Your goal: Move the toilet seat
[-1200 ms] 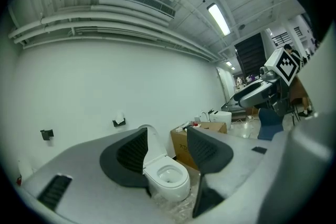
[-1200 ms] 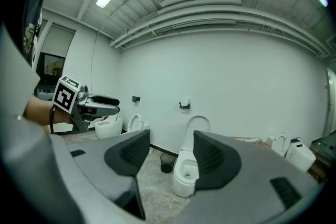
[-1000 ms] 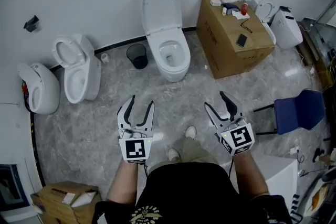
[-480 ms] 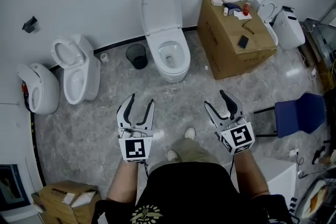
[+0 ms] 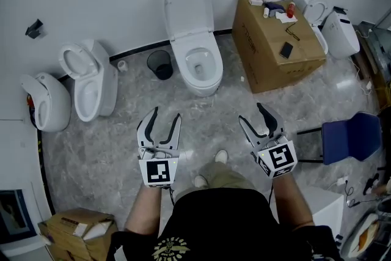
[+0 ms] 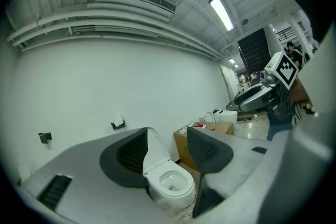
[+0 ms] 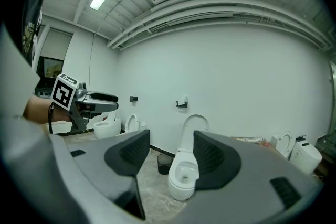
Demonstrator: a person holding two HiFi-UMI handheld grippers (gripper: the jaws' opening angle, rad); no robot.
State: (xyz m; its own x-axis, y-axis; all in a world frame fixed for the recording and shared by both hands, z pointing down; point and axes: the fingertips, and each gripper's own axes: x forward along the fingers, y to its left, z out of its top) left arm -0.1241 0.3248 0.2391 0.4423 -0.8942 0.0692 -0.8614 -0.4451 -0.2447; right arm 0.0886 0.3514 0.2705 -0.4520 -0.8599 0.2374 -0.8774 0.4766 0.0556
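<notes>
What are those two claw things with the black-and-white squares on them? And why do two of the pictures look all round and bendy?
Those claws are grippers, and a person holds one in each hand. The squares are just part of each gripper. The head view comes from a camera on the person's head, looking down. In it, the left gripper and the right gripper are both open and hold nothing. The two round pictures come from little wide-angle cameras riding on the grippers, each looking out between its own two dark jaws.

Ahead, on the grey stone floor, stands a white toilet with its lid up. A small black bin sits on one side of it and a brown cardboard box on the other, with a blue chair nearer the person. The grippers are not touching the toilet.
</notes>
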